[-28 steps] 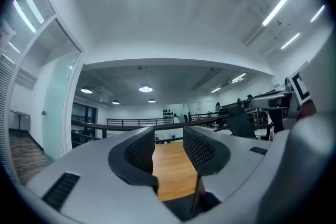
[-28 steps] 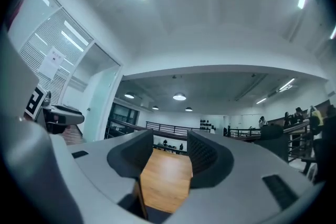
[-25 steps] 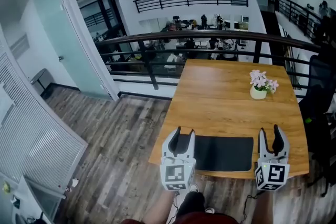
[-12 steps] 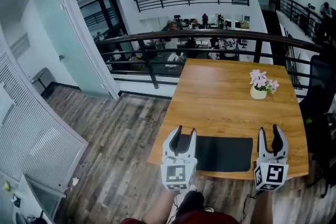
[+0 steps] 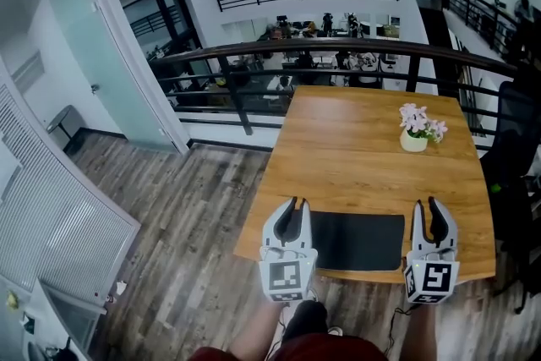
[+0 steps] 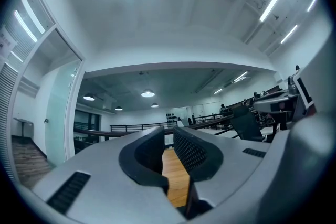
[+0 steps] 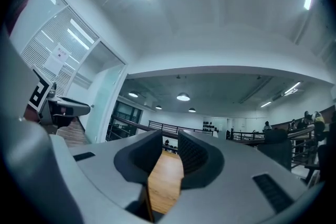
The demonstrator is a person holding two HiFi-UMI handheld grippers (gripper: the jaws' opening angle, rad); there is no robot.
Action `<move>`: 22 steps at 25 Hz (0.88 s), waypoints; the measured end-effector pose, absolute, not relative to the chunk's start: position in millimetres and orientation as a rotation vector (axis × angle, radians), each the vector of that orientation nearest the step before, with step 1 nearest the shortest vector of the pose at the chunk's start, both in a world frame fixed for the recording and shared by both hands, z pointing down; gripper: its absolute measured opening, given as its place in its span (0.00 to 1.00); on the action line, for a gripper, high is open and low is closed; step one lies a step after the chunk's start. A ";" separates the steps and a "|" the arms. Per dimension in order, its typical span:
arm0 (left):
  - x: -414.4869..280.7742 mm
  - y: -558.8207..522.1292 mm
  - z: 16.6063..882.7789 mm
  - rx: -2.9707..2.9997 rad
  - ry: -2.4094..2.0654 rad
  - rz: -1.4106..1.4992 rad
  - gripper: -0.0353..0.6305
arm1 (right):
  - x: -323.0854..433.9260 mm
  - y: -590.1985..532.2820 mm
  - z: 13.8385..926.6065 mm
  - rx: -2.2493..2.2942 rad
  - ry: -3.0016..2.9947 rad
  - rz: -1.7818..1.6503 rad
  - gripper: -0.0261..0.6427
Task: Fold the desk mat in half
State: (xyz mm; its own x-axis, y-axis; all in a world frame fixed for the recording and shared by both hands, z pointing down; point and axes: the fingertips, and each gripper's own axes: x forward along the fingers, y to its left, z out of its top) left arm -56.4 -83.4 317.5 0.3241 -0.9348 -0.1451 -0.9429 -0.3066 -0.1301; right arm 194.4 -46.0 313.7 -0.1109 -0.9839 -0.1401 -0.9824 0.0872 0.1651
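Black and flat, the mat (image 5: 357, 241) lies along the near edge of the wooden bench (image 5: 355, 139), a single dark rectangle with its long side toward the person and a small flower pot (image 5: 414, 139) well apart at the far right. What has just changed is at the jaws: both have been closing. The left tool (image 5: 295, 207) is now drawn in to a narrow slot, and the right tool (image 5: 427, 209) is partly closed with a somewhat wider gap. In each gripper view only bare wood shows between the pads, with no edge of the mat between them, so neither tool has hold of anything. For the task, that closing has not produced a grip that these pictures show. If a pinch on the mat's ends was meant, it has not caught the material. From above, the mat sits between the two tools. The left one stands at its left short end, its jaws overlapping that edge in the picture, and the right one stands just beside the right short end. Both point away from the person, roughly level. Whether the rectangle is one layer or two cannot be told from here — it would fit a mat spread out full as well as one lying doubled over.
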 end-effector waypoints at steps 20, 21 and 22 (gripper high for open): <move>-46.8 -72.6 315.9 -2.414 1.639 0.025 0.08 | 191.5 -38.3 313.5 2.107 -2.319 -0.354 0.06; -47.2 -72.3 315.9 -2.415 1.640 0.028 0.08 | 192.0 -37.7 314.7 2.105 -2.317 -0.351 0.06; -47.9 -71.9 316.3 -2.415 1.643 0.029 0.08 | 192.3 -36.9 316.2 2.103 -2.314 -0.346 0.06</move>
State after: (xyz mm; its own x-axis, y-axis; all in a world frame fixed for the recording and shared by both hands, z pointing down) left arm -47.9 -71.9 316.3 0.3750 -0.9166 -0.1389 -0.9208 -0.3510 -0.1699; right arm 192.3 -36.9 316.2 -0.1066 -0.9829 -0.1504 -0.9838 0.0823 0.1590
